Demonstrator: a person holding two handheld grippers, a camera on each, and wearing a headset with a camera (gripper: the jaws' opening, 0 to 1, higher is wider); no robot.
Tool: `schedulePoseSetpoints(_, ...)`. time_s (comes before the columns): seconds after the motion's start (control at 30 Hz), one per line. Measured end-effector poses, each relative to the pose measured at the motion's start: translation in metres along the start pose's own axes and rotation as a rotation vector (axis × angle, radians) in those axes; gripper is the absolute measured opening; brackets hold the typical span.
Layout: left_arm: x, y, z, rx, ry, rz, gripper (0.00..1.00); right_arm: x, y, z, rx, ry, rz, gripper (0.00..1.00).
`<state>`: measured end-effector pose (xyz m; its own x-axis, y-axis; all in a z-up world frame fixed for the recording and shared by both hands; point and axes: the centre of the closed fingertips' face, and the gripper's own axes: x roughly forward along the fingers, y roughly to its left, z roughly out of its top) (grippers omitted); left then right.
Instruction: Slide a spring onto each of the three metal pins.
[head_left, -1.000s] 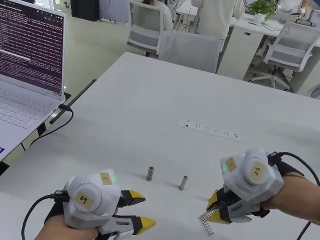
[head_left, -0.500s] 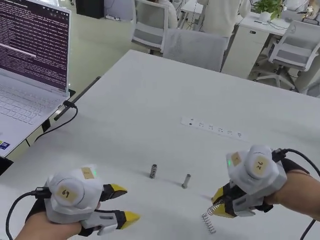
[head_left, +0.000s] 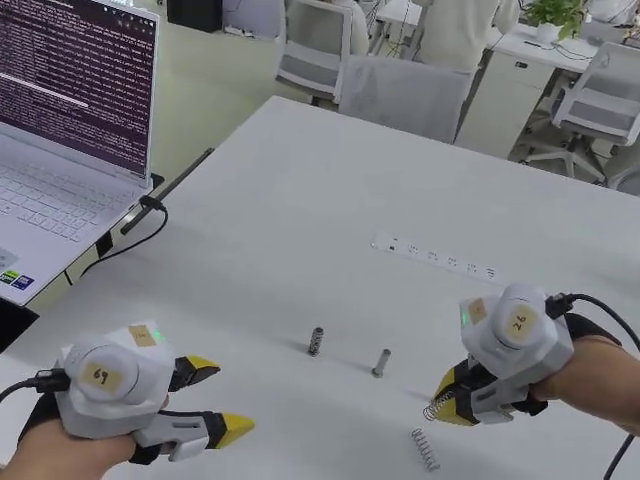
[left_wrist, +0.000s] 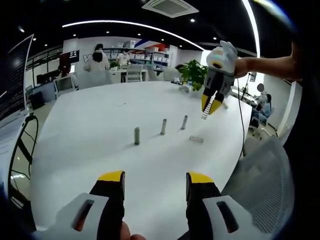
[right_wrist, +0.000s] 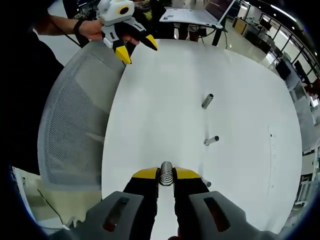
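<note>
Three metal pins stand in a row on the white surface (head_left: 300, 200), ahead of both sets of fingers. The sprung pin (left_wrist: 136, 135), farthest from the right fingers, already wears a coil. The middle pin (left_wrist: 163, 126) and the nearest pin (left_wrist: 184, 122) look bare.

The right gripper (head_left: 452, 392) has its fingers closed narrowly on the held spring (right_wrist: 166, 171). They pinch it near one end, so most of the coil hangs free past the tips, above the surface and near the nearest pin. A loose spring (head_left: 425, 448) lies flat on the surface just below those fingers. The left gripper (left_wrist: 155, 176) is well apart from the pins, with its fingers spread wide and nothing between them.

The held spring looks light and thin-wired. It probably flexes sideways easily and could squirt out of a hard pinch, so a light hold near the top end suits it, which leaves the open lower end free to find a pin tip. The loose spring will likely roll when touched. Taking it across its middle, or close to one end, should let it be tipped upright.
</note>
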<state>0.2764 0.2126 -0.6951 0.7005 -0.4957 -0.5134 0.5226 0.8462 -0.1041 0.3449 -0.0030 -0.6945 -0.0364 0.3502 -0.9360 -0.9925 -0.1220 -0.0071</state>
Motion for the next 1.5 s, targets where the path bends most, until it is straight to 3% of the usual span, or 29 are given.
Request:
schedulePoseSetpoints(0.3, -0.006, 0.009, -0.005, -0.029, -0.001, 0.032, 0.49, 0.009, -0.011, 0.003, 0.011, 0.001, 0.006, 0.08)
schedulePoseSetpoints(0.83, -0.007, 0.008, -0.008, -0.047, 0.007, 0.033, 0.55, 0.023, -0.039, 0.005, 0.031, 0.011, 0.002, 0.08)
schedulePoseSetpoints(1.5, -0.004, 0.006, -0.009, -0.062, 0.008, 0.024, 0.56, 0.030, -0.072, 0.022, 0.007, 0.030, -0.003, 0.08)
